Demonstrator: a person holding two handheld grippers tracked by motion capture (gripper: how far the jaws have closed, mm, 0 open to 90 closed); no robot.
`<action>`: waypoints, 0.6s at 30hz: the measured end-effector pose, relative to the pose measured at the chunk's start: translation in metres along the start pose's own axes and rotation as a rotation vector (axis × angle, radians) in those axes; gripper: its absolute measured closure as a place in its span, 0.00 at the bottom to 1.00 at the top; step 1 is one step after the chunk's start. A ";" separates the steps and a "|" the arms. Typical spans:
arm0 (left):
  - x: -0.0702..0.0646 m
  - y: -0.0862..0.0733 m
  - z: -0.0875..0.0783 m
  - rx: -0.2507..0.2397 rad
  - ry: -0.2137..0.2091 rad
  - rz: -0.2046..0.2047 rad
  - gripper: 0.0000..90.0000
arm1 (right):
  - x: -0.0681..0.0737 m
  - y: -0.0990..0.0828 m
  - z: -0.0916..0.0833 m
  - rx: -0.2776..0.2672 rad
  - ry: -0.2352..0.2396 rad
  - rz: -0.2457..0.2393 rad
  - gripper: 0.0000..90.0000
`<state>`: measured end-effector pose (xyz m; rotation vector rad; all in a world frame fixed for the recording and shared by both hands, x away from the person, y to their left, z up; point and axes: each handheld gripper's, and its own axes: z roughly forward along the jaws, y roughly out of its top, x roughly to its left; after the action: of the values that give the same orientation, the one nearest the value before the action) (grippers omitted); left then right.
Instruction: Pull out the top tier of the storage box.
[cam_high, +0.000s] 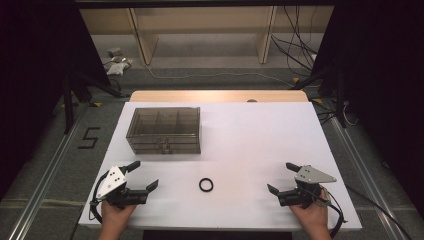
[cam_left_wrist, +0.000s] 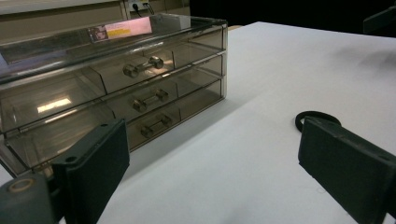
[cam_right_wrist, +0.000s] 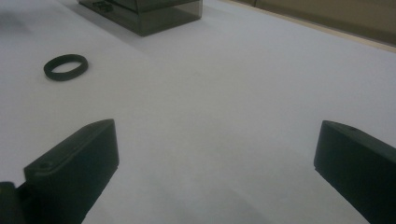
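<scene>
Black ring (cam_high: 206, 185), lying flat on white table, approx midway btwn tools, untouched

Drawer box (cam_left_wrist: 116, 79): smoky clear plastic, glossy, with shiny metal handles.
Ring (cam_right_wrist: 66, 67): black, matt, rubber-like.
Table (cam_high: 250, 145): white, smooth, matt surface; wooden far edge.
Gripper jaws: black matt plastic.

Ring (cam_high: 206, 185): plain black. Drawer box (cam_high: 164, 130): smoky brown-grey, see-through, dull metallic handles, pink-and-yellow label showing on top. Desk (cam_high: 260, 145): plain white sheet, light wood strip at far edge. Left tool (cam_high: 142, 177) and right tool (cam_high: 280, 177): black jaws, grey plates with dark dots on top.
</scene>
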<state>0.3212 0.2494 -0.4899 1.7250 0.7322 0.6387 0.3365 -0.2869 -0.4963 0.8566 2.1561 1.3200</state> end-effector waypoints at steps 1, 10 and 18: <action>0.000 0.001 0.001 0.001 0.003 0.000 0.10 | 0.000 0.000 0.000 0.000 -0.002 0.003 0.01; 0.006 0.020 0.012 0.023 -0.015 -0.018 0.16 | -0.001 0.000 0.001 0.004 0.000 0.011 0.01; 0.014 0.032 0.020 0.048 -0.044 -0.020 0.14 | 0.000 0.000 0.001 0.002 -0.002 0.007 0.01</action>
<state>0.3504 0.2400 -0.4629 1.7676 0.7387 0.5720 0.3375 -0.2865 -0.4969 0.8667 2.1556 1.3204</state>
